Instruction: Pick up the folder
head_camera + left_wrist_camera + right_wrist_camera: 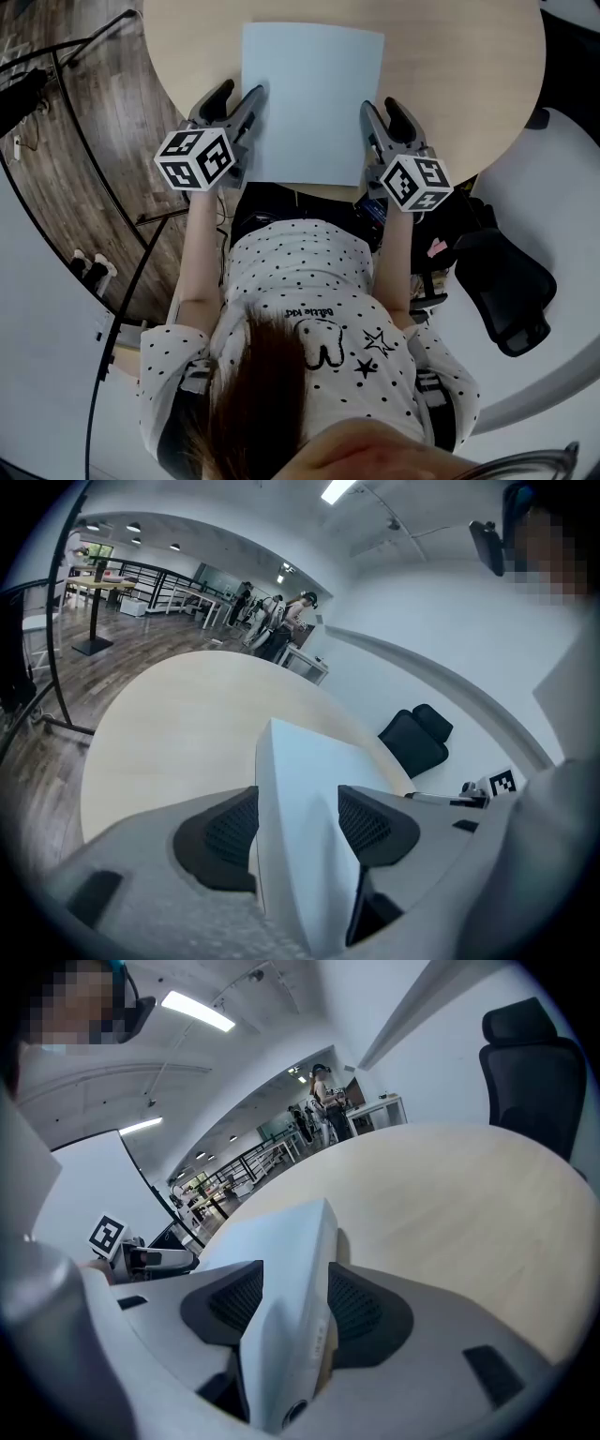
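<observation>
On the table (469, 84) lies the folder (309, 103), left gripper (239, 94) and right gripper (381, 106) (both wide) straddling its sides.

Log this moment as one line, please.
left hand-held gripper: open, astride folder left edge | right hand-held gripper: open, astride right edge | folder: on table
</observation>
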`<state>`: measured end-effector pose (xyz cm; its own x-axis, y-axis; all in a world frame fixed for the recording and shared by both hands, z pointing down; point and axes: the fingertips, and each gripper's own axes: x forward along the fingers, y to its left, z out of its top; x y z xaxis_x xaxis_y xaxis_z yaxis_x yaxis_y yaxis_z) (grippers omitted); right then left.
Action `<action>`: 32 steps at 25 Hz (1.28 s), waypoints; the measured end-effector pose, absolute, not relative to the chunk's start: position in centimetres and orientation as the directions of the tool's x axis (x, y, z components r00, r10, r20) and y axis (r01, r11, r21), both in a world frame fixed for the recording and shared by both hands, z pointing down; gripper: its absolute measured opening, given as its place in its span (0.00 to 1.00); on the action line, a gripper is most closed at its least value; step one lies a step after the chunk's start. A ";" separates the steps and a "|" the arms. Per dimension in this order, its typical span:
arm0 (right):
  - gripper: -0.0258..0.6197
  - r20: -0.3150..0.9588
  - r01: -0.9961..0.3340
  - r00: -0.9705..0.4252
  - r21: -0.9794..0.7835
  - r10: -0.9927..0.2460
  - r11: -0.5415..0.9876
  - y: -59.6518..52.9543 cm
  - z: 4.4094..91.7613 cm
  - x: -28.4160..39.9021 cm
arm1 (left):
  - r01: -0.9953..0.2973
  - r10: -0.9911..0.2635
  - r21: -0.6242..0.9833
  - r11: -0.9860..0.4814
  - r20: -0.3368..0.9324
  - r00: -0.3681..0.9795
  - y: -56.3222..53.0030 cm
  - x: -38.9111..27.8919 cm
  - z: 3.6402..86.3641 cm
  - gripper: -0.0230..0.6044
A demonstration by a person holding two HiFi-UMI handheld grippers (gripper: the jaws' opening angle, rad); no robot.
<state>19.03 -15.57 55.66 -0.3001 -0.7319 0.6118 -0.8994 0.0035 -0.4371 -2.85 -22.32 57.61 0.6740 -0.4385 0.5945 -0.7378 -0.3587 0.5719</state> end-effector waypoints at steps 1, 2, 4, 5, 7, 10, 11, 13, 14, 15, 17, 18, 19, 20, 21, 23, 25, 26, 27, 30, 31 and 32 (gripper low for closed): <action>0.39 0.614 -0.897 -0.303 -0.441 -0.729 0.001 -15.5 55.8 18.9 | -0.736 -0.433 0.575 -0.357 0.597 0.676 -22.2 -2.8 57.8 0.46; 0.40 0.616 -0.895 -0.306 -0.446 -0.725 -0.001 -15.5 55.9 18.8 | -0.733 -0.426 0.581 -0.355 0.597 0.680 -22.1 -2.8 57.9 0.46; 0.42 0.621 -0.887 -0.318 -0.461 -0.717 -0.005 -15.5 56.2 18.5 | -0.721 -0.411 0.601 -0.345 0.594 0.691 -21.9 -2.7 58.1 0.46; 0.42 0.622 -0.882 -0.326 -0.472 -0.712 -0.009 -15.5 56.3 18.4 | -0.716 -0.404 0.610 -0.338 0.593 0.696 -21.9 -2.6 58.2 0.46; 0.43 0.627 -0.870 -0.339 -0.492 -0.701 -0.019 -15.6 56.8 18.2 | -0.714 -0.395 0.615 -0.333 0.597 0.698 -21.9 -2.6 58.4 0.46; 0.43 0.635 -0.863 -0.348 -0.505 -0.690 -0.029 -15.6 57.3 18.0 | -0.715 -0.386 0.615 -0.332 0.603 0.698 -21.8 -2.6 58.8 0.47; 0.43 0.635 -0.859 -0.351 -0.511 -0.689 -0.033 -15.5 57.4 17.9 | -0.714 -0.381 0.617 -0.330 0.605 0.699 -21.7 -2.6 59.0 0.47; 0.43 0.632 -0.850 -0.358 -0.525 -0.687 -0.040 -15.4 57.7 17.8 | -0.714 -0.371 0.619 -0.328 0.610 0.700 -21.3 -2.4 59.3 0.48; 0.43 0.632 -0.847 -0.361 -0.530 -0.685 -0.043 -15.3 57.8 17.8 | -0.711 -0.368 0.622 -0.327 0.610 0.702 -21.1 -2.3 59.4 0.48; 0.43 0.634 -0.846 -0.363 -0.532 -0.683 -0.044 -15.2 57.9 17.7 | -0.708 -0.365 0.626 -0.327 0.607 0.706 -21.0 -2.2 59.4 0.49; 0.43 0.638 -0.846 -0.364 -0.531 -0.678 -0.046 -15.2 58.1 17.6 | -0.700 -0.356 0.635 -0.325 0.604 0.713 -20.9 -1.9 59.4 0.49; 0.43 0.639 -0.846 -0.364 -0.532 -0.677 -0.046 -15.3 58.1 17.6 | -0.698 -0.350 0.637 -0.326 0.605 0.715 -20.9 -1.8 59.4 0.49; 0.43 0.639 -0.845 -0.365 -0.532 -0.677 -0.046 -15.3 58.1 17.5 | -0.698 -0.346 0.637 -0.328 0.606 0.716 -20.9 -1.7 59.5 0.49; 0.43 0.639 -0.845 -0.367 -0.532 -0.676 -0.044 -15.3 58.2 17.5 | -0.699 -0.343 0.634 -0.332 0.609 0.715 -20.8 -1.6 59.6 0.49; 0.43 0.640 -0.846 -0.369 -0.531 -0.674 -0.041 -15.3 58.3 17.5 | -0.701 -0.342 0.628 -0.337 0.612 0.713 -20.7 -1.6 59.7 0.49; 0.44 0.646 -0.850 -0.372 -0.526 -0.666 -0.035 -15.3 58.6 17.4 | -0.706 -0.343 0.618 -0.346 0.617 0.708 -20.6 -1.6 59.9 0.49; 0.44 0.651 -0.854 -0.377 -0.519 -0.659 -0.025 -15.4 58.7 17.4 | -0.710 -0.346 0.612 -0.348 0.620 0.704 -20.7 -1.5 59.9 0.49; 0.44 0.653 -0.855 -0.380 -0.519 -0.655 -0.021 -15.5 58.7 17.5 | -0.712 -0.348 0.610 -0.348 0.622 0.702 -20.8 -1.4 59.9 0.49; 0.44 0.654 -0.854 -0.385 -0.520 -0.652 -0.017 -15.5 58.7 17.4 | -0.714 -0.348 0.608 -0.347 0.623 0.701 -20.8 -1.5 59.9 0.49; 0.44 0.653 -0.851 -0.398 -0.525 -0.645 -0.005 -15.6 58.7 17.2 | -0.707 -0.342 0.619 -0.341 0.619 0.707 -20.9 -1.8 59.9 0.49; 0.44 0.650 -0.849 -0.403 -0.528 -0.645 -0.002 -15.6 58.7 17.1 | -0.703 -0.338 0.626 -0.338 0.616 0.712 -20.9 -1.9 59.9 0.49; 0.44 0.647 -0.847 -0.407 -0.531 -0.645 0.002 -15.7 58.6 17.1 | -0.699 -0.336 0.632 -0.336 0.613 0.715 -21.0 -2.0 59.9 0.49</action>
